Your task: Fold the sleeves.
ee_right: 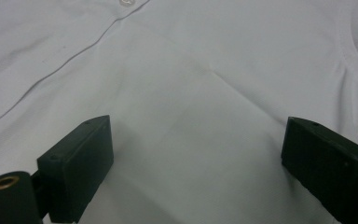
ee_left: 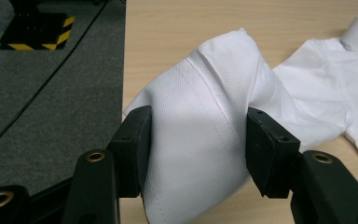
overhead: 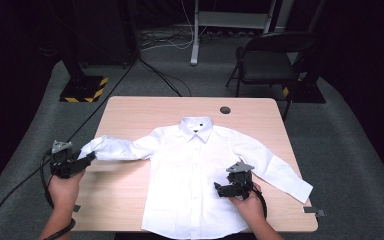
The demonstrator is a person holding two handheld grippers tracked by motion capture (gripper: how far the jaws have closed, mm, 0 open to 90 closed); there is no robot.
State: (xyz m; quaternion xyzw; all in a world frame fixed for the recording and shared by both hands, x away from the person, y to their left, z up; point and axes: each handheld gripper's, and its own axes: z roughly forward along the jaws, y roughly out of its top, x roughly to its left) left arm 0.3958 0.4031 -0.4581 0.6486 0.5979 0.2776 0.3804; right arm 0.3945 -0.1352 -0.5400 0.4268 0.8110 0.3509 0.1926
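From the high view, a white shirt lies flat, front up, on the bench, collar away from the person. It looks light, soft and floppy, so I think the cuff or a seam is the best place to take it. The left tongs hold the sleeve end at the bench's left edge; the right tongs hover over the shirt body.

In the left gripper view, the left tongs are half closed and pinch the sleeve end.

In the right gripper view, the right tongs stand wide open above the cloth, gripping nothing.
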